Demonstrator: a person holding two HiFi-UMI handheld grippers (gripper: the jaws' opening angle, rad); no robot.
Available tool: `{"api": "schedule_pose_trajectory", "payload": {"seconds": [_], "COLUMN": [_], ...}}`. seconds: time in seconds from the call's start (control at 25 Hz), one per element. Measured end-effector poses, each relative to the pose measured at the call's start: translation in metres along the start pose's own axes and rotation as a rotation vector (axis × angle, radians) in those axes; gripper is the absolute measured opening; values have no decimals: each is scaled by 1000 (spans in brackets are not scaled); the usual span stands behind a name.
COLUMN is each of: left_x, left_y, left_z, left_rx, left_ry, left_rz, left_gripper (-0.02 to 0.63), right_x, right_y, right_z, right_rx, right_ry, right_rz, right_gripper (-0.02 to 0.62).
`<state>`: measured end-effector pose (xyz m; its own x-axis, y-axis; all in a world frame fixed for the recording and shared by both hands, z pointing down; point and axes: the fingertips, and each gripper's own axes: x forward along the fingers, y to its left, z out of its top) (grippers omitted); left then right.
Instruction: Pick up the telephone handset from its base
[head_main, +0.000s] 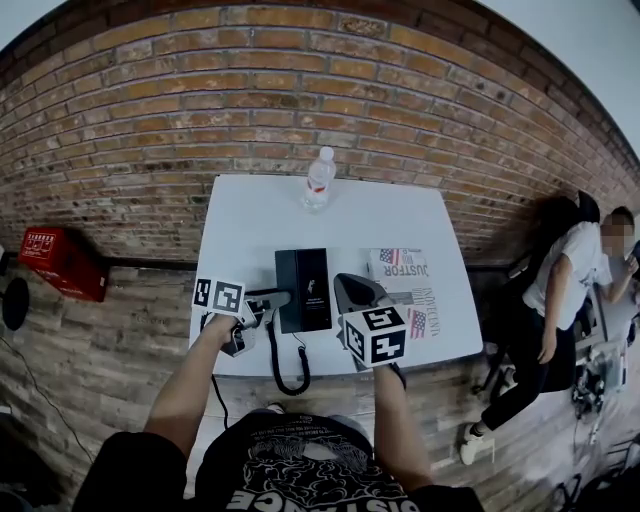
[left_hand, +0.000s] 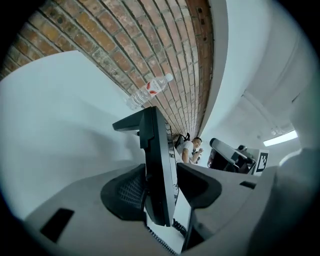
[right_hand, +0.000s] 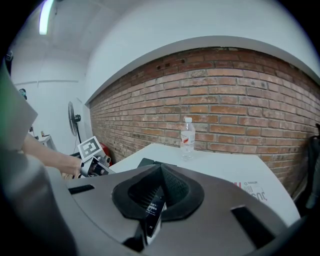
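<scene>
The black telephone base (head_main: 305, 290) lies in the middle of the white table (head_main: 260, 215), and its coiled cord (head_main: 283, 372) hangs over the near edge. My left gripper (head_main: 268, 303) is at the phone's left side. In the left gripper view the gripper (left_hand: 162, 192) is rolled on its side and shut on the thin black handset (left_hand: 157, 165), with the cord (left_hand: 165, 240) below. Whether the handset is off the base I cannot tell. My right gripper (head_main: 350, 292) hovers at the base's right edge. Its pads (right_hand: 172, 187) meet, with the base (right_hand: 150, 162) under them.
A clear water bottle (head_main: 318, 180) stands at the table's far edge. A newspaper (head_main: 405, 285) lies to the right of the phone. A red crate (head_main: 60, 262) sits on the floor at left, and a person (head_main: 565, 285) stands to the right of the table.
</scene>
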<state>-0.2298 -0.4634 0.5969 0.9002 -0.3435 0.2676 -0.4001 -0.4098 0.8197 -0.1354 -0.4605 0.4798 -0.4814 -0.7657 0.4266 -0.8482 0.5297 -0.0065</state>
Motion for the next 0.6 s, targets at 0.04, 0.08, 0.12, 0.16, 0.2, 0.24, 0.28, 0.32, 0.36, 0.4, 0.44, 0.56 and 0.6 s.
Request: {"api": "schedule_pose_trajectory", "payload": {"seconds": [0.04,0.08,0.12,0.16,0.2,0.24,0.28,0.32,0.36,0.4,0.44,0.56,0.6], "left_x": [1,2,3,4,5,5,5,5,5,5,5,5,5], "left_y": [0,-1,-1,-1,-2,-1,0,1,1,1,2,1,1], "left_z": [1,3,4,5,6,6,7,7,6,6,6,7,6], "left_rx": [-8,-19,-32,-44,-51,-53,-53,-56,-62,-71,-78,-92,-95], "left_ry": [5,4,1,0,3,9,15,18,19,18,14,1,-1], "left_rz": [-17,-32,-46,-59,-68,-71,-72,-75,-80,-84,-87,-90,-90], "left_gripper": [193,192,184,164,138,119,94,93,91,87,86,83,81], "right_x": [1,1,1,2,2,2,3,3,2,2,1,0,0], "right_y": [-1,-2,-3,-4,-6,-6,-7,-8,-8,-9,-10,-10,-9], "right_z": [-2,-3,-6,-8,-10,-12,-13,-15,-17,-19,-20,-22,-23], "right_rx": [6,13,22,31,39,45,50,55,60,65,68,73,74], "right_ry": [2,4,6,9,12,15,18,20,21,23,25,31,33], "right_rz": [-6,-12,-17,-21,-26,-30,-34,-38,-41,-45,-48,-50,-50], "right_gripper": [0,0,0,0,0,0,0,0,0,0,0,0,0]}}
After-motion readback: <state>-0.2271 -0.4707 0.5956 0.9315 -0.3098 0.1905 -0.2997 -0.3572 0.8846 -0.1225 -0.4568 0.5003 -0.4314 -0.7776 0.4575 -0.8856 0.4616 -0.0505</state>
